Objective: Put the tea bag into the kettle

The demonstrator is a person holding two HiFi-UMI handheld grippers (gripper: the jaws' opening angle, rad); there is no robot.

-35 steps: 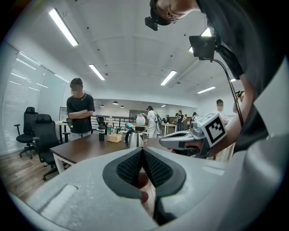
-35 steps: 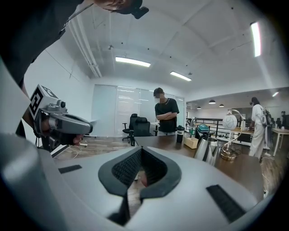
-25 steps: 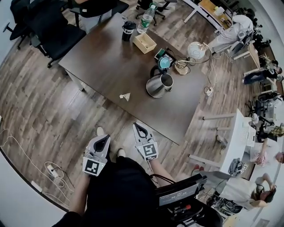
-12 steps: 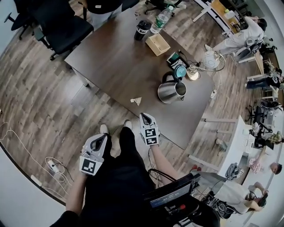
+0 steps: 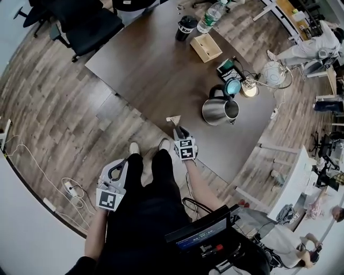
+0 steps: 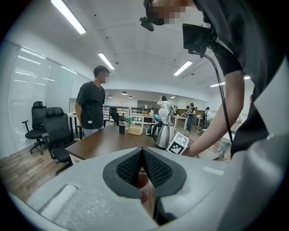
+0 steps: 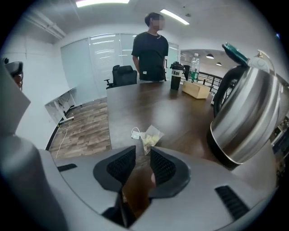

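A small pale tea bag (image 5: 173, 118) with a string and tag lies on the dark wooden table (image 5: 150, 70) near its front edge. A steel kettle (image 5: 219, 111) with its lid up stands to the tea bag's right. My right gripper (image 5: 180, 131) hovers just short of the tea bag. In the right gripper view the tea bag (image 7: 150, 136) lies right ahead of the gripper (image 7: 142, 155), whose jaws are opening with nothing between them; the kettle (image 7: 246, 122) fills the right side. My left gripper (image 5: 119, 164) hangs low by the person's leg, off the table, shut and empty (image 6: 142, 151).
At the table's far end stand a black mug (image 5: 186, 27), a water bottle (image 5: 212, 13) and a wooden box (image 5: 206, 47). A person (image 7: 152, 49) stands beyond the table. Black chairs (image 5: 91, 21) are at the far left. Cables (image 5: 70, 188) lie on the floor.
The person has stepped up to the table. My right gripper moved forward over the table edge to the tea bag and its jaws parted. The left gripper stayed low.
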